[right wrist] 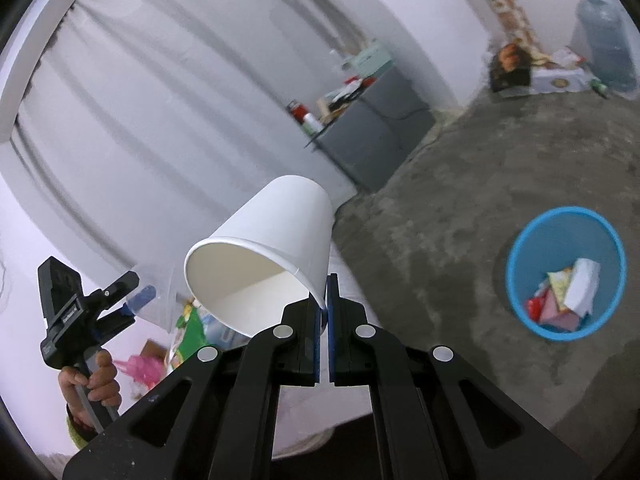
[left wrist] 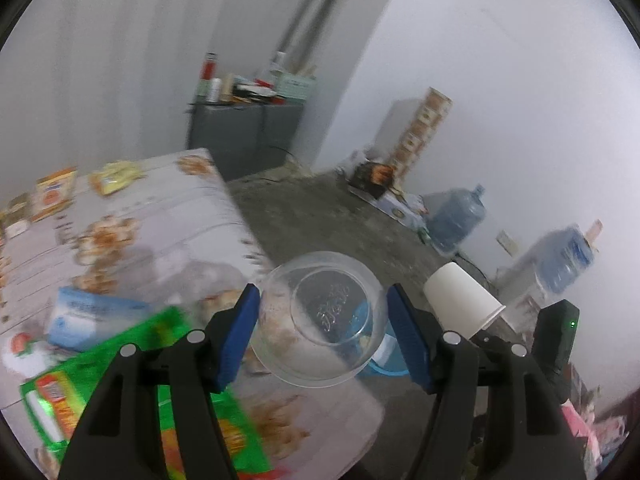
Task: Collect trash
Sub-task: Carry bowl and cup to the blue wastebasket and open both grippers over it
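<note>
The right tool (right wrist: pixel 323 312) pinched the rim wall of a white paper cup (right wrist: pixel 272 248), which hung tilted and empty in the air. It looked light and easily crushed, so the rim seemed the safest hold. The left tool (left wrist: pixel 324 332) was spread wide around a clear plastic bowl (left wrist: pixel 320 320) above the tabletop (left wrist: pixel 168 216); whether its pads touched the bowl could not be told. The blue bin (right wrist: pixel 516 272) on the floor held crumpled wrappers.

Grey cabinet (left wrist: pixel 244 136), water jugs (left wrist: pixel 456 216), curtain (right wrist: pixel 140 120).
</note>
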Demonstrator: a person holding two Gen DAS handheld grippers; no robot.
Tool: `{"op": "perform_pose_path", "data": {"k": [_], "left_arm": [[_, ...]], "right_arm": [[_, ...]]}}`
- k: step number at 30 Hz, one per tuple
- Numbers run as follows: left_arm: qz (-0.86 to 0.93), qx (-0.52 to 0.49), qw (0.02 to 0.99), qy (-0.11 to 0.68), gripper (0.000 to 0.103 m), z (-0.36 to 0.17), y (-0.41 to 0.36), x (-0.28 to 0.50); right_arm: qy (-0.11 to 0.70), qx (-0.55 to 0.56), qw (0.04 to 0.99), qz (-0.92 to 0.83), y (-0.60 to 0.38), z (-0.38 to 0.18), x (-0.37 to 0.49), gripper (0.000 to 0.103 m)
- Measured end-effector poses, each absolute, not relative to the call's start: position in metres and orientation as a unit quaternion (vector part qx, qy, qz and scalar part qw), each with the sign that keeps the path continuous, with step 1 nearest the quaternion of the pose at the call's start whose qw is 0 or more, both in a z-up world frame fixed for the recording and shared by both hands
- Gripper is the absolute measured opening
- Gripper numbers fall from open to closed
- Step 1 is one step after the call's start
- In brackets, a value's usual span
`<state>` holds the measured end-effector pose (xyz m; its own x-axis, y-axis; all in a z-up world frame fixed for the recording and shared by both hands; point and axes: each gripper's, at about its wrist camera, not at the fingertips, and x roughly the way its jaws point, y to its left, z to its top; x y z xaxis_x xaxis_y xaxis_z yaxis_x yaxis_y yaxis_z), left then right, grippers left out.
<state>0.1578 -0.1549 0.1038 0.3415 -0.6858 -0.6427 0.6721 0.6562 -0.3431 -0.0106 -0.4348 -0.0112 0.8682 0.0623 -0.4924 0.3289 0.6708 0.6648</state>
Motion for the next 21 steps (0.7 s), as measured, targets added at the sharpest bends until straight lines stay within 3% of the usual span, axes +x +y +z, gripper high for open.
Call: {"op": "perform_pose_path", "data": {"k": [11, 21], "left_arm": [[-0.471, 0.044, 0.758, 0.450, 0.064, 0.057, -0.299, 0.126], [-0.488, 0.113, 0.697, 0.514, 0.064, -0.024, -0.437, 0.099]], "right_arm": [[0.219, 0.435, 0.849, -0.203, -0.498, -0.041, -0.071, 0.001], [0.258, 0.506, 0.766, -0.301, -0.543, -0.123, -0.104, 0.002]]}}
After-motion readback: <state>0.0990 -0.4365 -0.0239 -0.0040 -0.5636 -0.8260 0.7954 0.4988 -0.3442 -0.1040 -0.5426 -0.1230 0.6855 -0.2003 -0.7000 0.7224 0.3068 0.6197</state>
